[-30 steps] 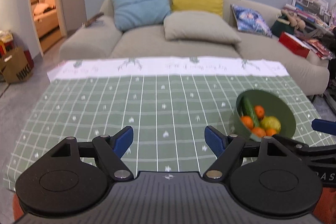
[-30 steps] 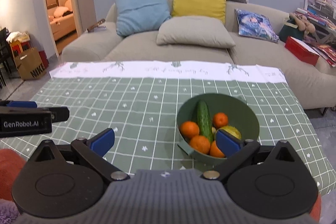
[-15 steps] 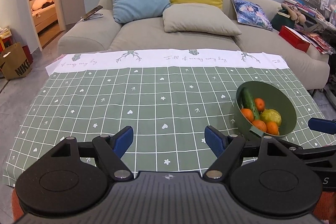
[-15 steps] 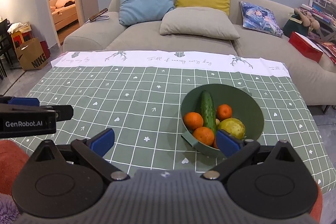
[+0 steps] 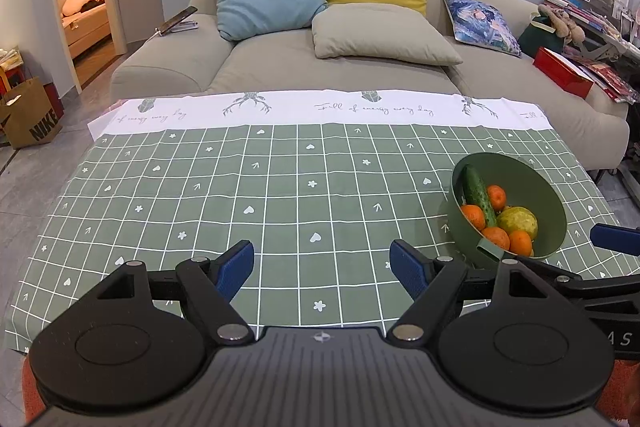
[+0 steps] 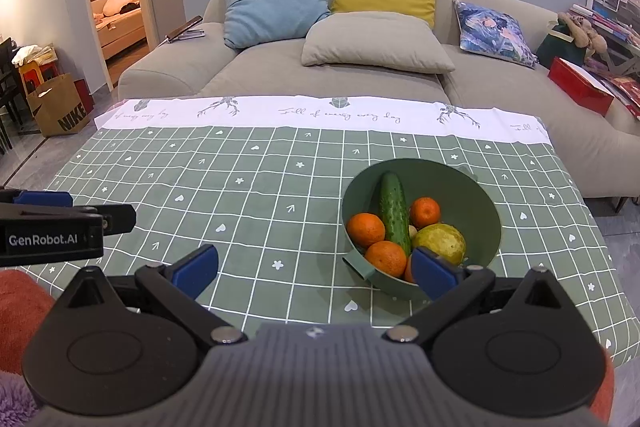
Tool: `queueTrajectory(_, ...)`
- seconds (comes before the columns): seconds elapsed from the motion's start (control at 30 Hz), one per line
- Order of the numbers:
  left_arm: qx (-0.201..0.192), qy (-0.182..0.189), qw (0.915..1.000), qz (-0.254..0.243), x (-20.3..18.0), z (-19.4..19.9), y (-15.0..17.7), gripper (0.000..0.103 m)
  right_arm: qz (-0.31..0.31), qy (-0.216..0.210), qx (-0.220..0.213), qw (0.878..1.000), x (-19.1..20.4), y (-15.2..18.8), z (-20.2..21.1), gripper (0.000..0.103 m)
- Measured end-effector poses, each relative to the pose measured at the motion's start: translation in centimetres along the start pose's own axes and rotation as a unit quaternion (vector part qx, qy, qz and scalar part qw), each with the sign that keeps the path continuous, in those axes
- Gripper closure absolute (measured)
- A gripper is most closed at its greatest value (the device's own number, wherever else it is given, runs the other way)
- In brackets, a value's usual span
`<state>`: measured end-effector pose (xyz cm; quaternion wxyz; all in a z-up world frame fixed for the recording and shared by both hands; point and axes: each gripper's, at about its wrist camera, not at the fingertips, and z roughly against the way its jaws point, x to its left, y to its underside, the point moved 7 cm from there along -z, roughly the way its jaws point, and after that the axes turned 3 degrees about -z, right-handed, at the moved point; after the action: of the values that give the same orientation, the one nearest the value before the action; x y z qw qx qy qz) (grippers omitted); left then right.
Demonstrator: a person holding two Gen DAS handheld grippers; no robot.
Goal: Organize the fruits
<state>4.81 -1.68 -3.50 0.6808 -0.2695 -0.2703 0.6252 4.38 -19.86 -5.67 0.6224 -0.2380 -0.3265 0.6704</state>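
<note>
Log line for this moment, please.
left gripper: jaws open, empty | right gripper: jaws open, empty, near bowl | cucumber, oranges in bowl | nothing sorted yet

We see the counter [image 6: 248,211] under a green checked cloth [image 5: 280,195] with a white far border. A green bowl [image 6: 476,199] of fruit stands on its right side.
</note>
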Motion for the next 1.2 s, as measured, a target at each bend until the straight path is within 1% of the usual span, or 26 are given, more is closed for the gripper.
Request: queueTrajectory(1.2,0.0,0.0,1.0,0.002,0.24,0.03,-0.23,0.013,0.009,-0.001,-0.004,1.0,0.41,-0.08,-0.06,0.005)
